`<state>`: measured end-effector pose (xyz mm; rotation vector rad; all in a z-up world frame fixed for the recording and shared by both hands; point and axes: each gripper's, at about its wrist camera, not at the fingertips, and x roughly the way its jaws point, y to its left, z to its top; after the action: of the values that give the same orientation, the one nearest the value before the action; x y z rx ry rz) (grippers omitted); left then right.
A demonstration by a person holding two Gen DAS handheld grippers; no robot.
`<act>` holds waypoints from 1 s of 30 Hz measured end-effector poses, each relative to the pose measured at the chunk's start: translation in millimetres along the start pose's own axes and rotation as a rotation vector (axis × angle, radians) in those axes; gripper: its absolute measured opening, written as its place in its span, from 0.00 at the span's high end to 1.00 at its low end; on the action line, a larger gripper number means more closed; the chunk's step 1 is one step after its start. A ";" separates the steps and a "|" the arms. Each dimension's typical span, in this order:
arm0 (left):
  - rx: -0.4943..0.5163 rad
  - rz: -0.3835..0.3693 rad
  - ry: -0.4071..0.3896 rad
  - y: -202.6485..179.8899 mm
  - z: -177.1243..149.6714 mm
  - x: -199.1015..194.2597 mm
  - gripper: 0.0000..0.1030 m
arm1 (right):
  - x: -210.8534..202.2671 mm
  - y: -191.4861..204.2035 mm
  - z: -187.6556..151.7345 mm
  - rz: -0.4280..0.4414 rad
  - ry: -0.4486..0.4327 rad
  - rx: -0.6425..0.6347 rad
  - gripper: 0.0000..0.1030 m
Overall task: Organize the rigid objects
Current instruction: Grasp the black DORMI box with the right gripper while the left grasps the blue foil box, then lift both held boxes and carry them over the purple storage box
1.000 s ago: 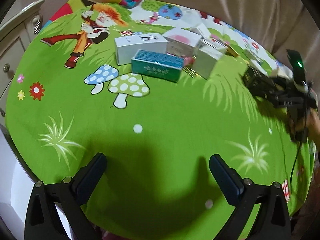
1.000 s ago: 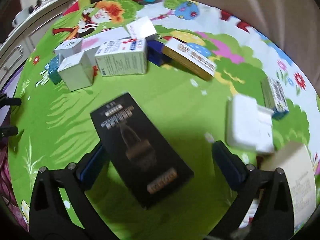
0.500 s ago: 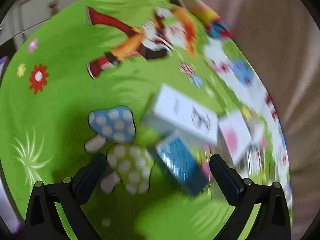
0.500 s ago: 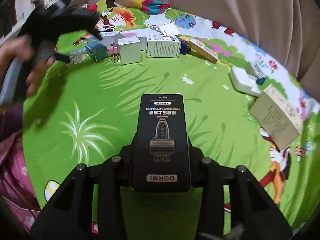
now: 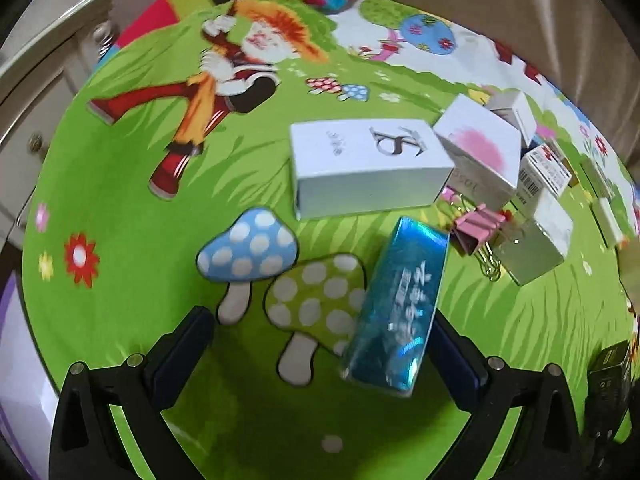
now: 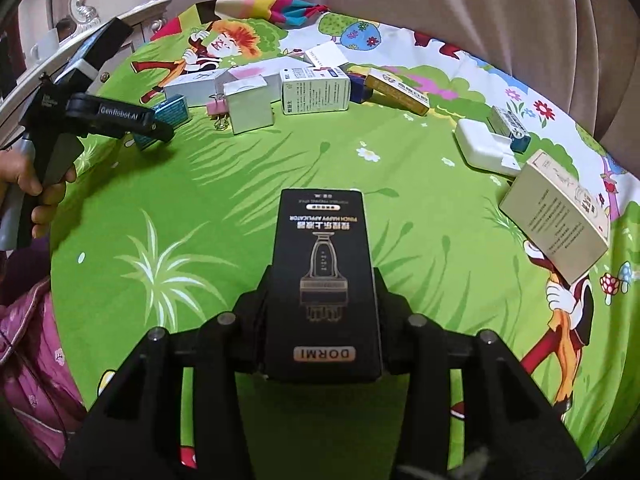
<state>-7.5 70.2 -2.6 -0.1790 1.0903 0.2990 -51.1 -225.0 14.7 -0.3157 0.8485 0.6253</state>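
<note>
My right gripper (image 6: 322, 300) is shut on a black DORMI box (image 6: 324, 280) and holds it above the green cartoon cloth (image 6: 200, 208). My left gripper (image 5: 320, 336) is open and low over the cloth, with a shiny teal box (image 5: 400, 304) lying between its fingers, close to the right finger (image 5: 456, 360). The left gripper (image 6: 148, 126) also shows in the right wrist view at the teal box (image 6: 170, 114). A white box with a grey logo (image 5: 368, 164) and a white box with a pink patch (image 5: 480, 156) lie behind the teal box.
A pink binder clip (image 5: 476, 228), a silver box (image 5: 532, 244) and several small cartons cluster at the back. A white adapter (image 6: 486, 152), a beige carton (image 6: 556, 216) and a yellow box (image 6: 400, 90) lie to the right. A white cabinet (image 5: 36, 92) stands at the left.
My right gripper closed on the black box and lifted it off the cloth. My left gripper moved forward to the box cluster and now straddles the teal box.
</note>
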 end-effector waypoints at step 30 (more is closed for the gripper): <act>0.344 -0.231 -0.202 -50.0 -58.0 -38.2 0.71 | 0.3 8.4 2.7 -0.131 0.005 0.141 0.59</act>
<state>-56.5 0.5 4.9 0.0334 0.8949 -0.0787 -54.6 -217.0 16.0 -0.2430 0.8648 0.4412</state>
